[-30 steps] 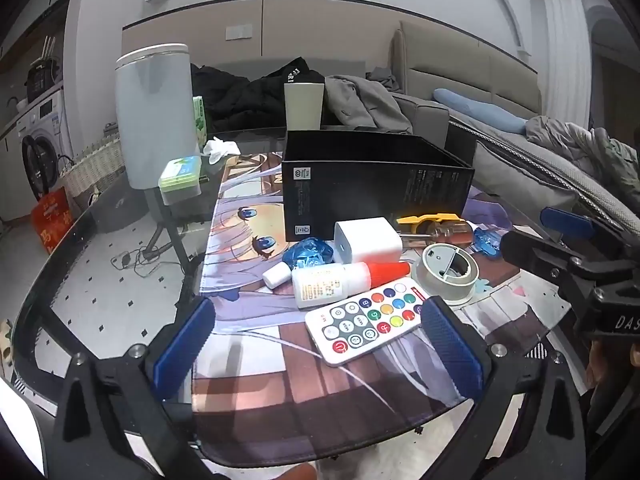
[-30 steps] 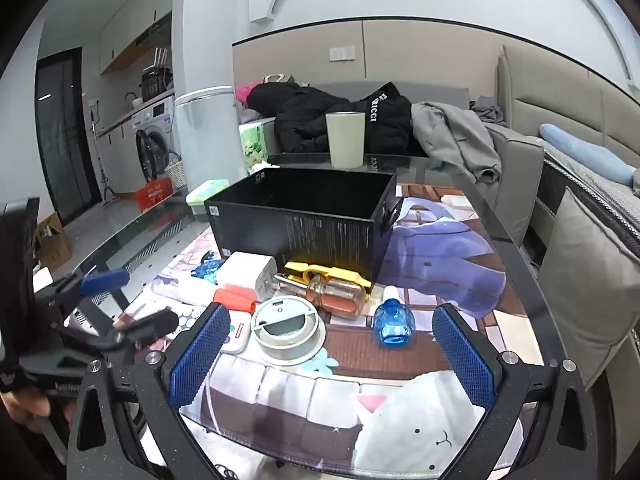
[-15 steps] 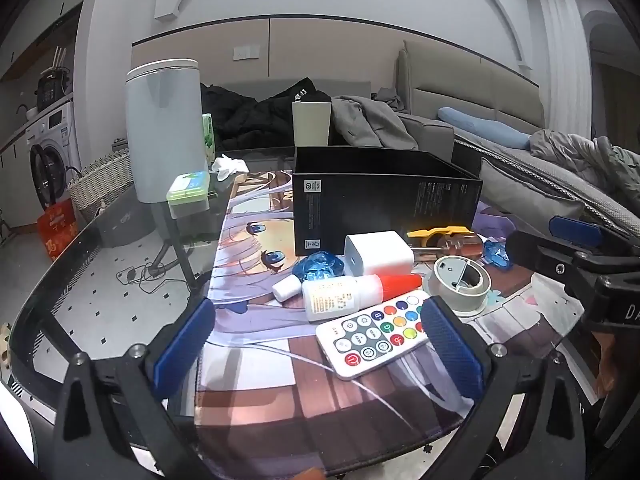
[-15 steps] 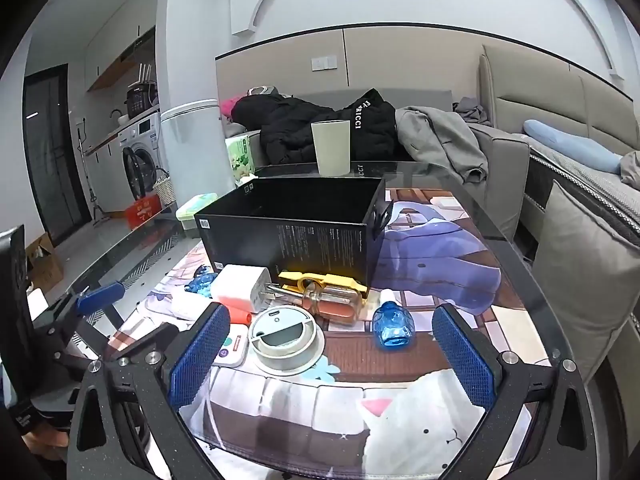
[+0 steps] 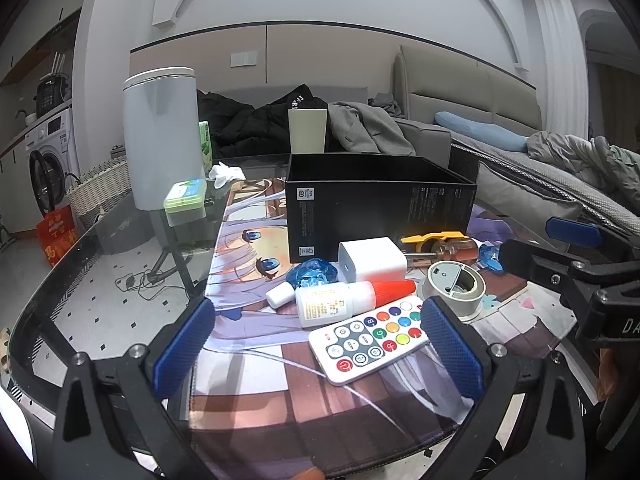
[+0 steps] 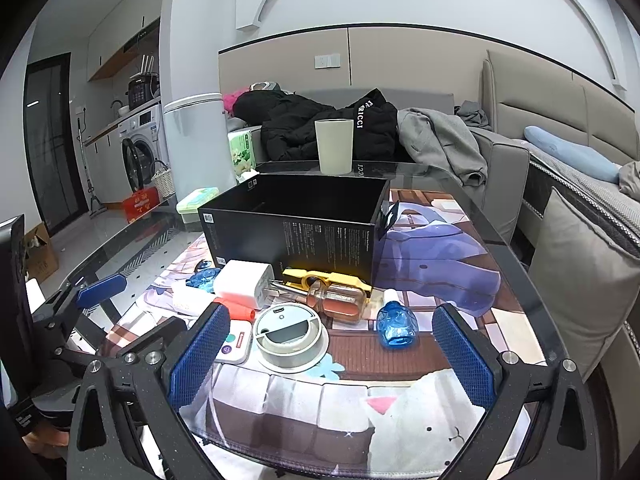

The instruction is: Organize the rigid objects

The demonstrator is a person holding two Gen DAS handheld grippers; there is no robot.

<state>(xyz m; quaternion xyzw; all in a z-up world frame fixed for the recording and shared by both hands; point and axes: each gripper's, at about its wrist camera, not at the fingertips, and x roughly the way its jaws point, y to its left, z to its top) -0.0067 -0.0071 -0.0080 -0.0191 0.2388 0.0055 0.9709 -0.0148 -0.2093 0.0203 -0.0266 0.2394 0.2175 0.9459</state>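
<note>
An open black box (image 5: 380, 208) (image 6: 296, 228) stands mid-table on a printed mat. In front of it lie a white charger (image 5: 370, 260) (image 6: 244, 284), a white glue bottle with a red cap (image 5: 344, 300), a white remote with coloured buttons (image 5: 370, 338), a grey round tape dispenser (image 5: 456, 286) (image 6: 288, 334), a yellow-handled tool with an amber screwdriver (image 6: 332, 286), and a small blue bottle (image 6: 396, 322). My left gripper (image 5: 316, 344) is open, just short of the remote. My right gripper (image 6: 330, 354) is open, near the tape dispenser. Neither holds anything.
A tall grey canister (image 5: 162, 136), a green-lidded box (image 5: 185, 196), a tissue pack (image 6: 241, 152) and a beige cup (image 6: 334, 146) stand behind the box on the glass table (image 5: 100, 272). A sofa with clothes lies beyond. The table's rounded edge is close below both grippers.
Both grippers have dropped a little lower and closer to the objects; the box looms larger. Nothing on the table has moved, and both stay open.
</note>
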